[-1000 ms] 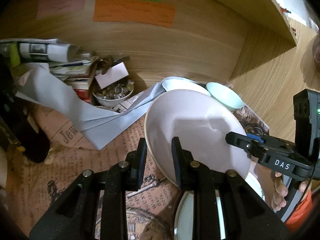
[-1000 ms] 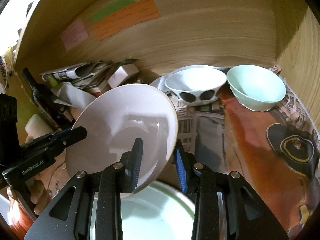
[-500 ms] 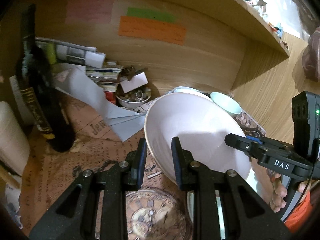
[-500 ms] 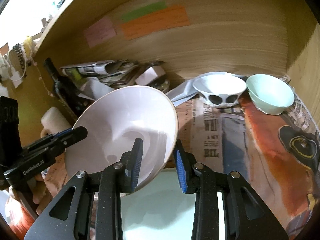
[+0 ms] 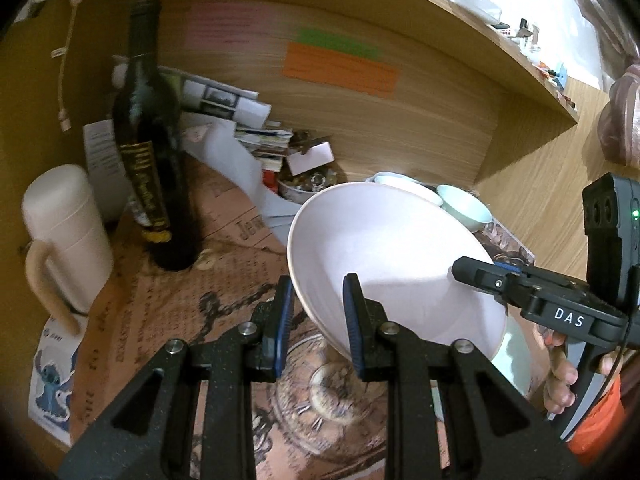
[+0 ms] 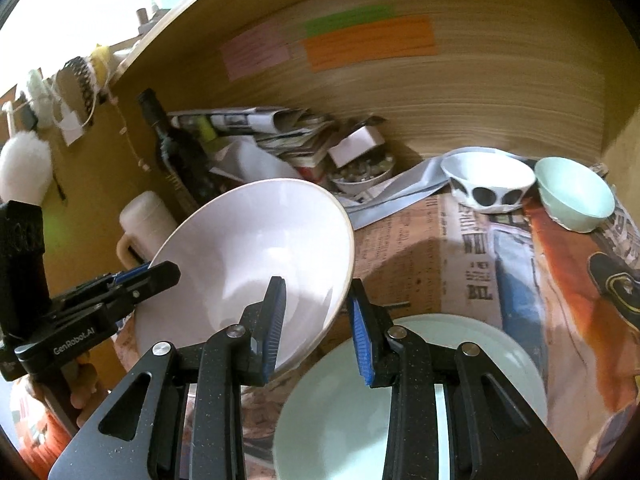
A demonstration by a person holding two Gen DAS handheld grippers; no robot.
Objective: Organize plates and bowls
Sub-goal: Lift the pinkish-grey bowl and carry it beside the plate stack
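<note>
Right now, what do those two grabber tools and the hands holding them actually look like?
Both are matte black, speckled plastic with silver bolts and triangular cut-outs. Each has two fingers lined with ribbed blue pads. The left gripper reads "GenRobot.AI" in white; the right gripper reads "DAS" and carries a black box with a green light and thin black cable. Bare fingers and orange sleeves show behind them.

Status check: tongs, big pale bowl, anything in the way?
Left tongs and right tongs both clamped on pale bowl rim, bowl tilted, airborne. Mint plate directly below. Wine bottle upright to the left.
</note>
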